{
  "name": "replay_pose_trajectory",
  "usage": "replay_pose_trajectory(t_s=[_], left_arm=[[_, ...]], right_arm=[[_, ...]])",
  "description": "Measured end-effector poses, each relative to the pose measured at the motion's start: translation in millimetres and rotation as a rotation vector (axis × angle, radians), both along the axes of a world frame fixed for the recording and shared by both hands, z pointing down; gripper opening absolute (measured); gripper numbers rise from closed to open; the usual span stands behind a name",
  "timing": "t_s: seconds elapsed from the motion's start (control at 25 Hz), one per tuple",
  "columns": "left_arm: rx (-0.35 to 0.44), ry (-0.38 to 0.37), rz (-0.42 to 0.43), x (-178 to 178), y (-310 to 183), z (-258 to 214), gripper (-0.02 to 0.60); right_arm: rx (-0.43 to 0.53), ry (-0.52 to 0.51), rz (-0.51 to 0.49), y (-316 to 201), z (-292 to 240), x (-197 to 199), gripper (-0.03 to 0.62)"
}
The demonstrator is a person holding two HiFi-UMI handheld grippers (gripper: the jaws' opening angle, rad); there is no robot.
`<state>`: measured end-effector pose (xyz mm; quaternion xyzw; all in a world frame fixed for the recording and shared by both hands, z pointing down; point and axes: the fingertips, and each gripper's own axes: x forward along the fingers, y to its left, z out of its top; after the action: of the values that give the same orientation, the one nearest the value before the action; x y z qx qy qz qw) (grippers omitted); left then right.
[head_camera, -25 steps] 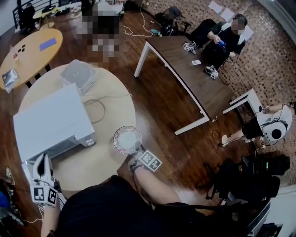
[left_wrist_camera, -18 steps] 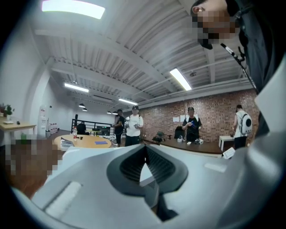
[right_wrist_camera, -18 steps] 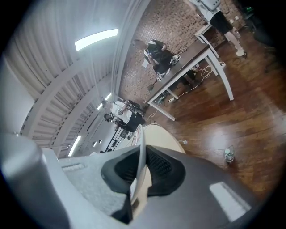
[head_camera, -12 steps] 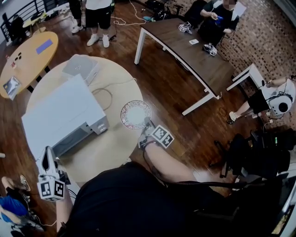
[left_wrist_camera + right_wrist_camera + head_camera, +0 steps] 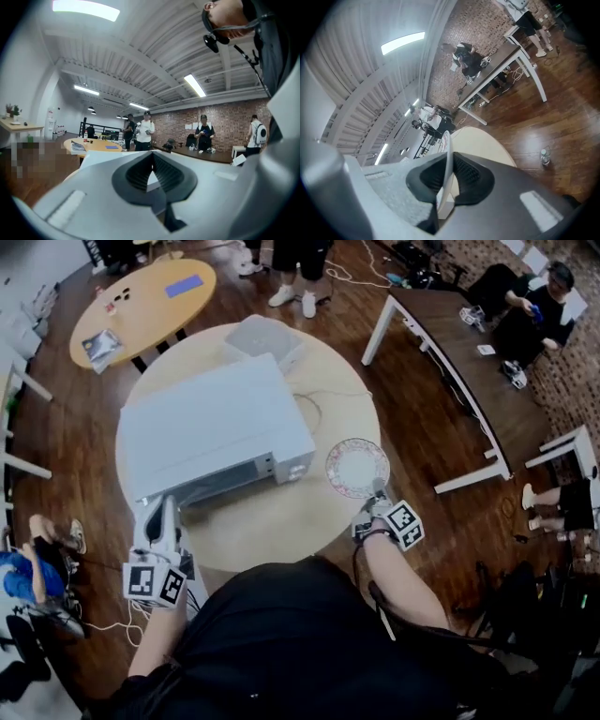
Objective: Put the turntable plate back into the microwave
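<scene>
We held the turntable plate point(image 5: 356, 468) outside the microwave point(image 5: 211, 423), just to the right of the oven's front corner and over the right side of the round table point(image 5: 281, 531). The right gripper point(image 5: 377, 495) was clamped on the plate's near rim. In the right gripper view the plate point(image 5: 446, 159) ran edge-on between the two dark pads, which pressed on it from both sides. From above, its white centre and patterned rim lay in full view, face up.

The microwave sat on the table as a white box with its dark front panel turned toward us. From our angle we could not see into its chamber, so we could not tell what it held.

The left gripper point(image 5: 161, 512) hung off the table's near-left edge, just in front of the microwave. Its jaws were closed tip to tip, with nothing between them in the left gripper view point(image 5: 152, 154).
</scene>
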<state>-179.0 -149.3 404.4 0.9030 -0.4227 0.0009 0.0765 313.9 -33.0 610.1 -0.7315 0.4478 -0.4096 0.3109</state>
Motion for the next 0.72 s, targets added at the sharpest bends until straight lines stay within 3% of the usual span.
replay_pose_trajectory(t_s=[0.72], left_arm=[[0.001,-0.045,-0.052,-30,40,-12,0.005]], right_arm=[[0.007,-0.060,-0.065,12,-2,-44,0.020]])
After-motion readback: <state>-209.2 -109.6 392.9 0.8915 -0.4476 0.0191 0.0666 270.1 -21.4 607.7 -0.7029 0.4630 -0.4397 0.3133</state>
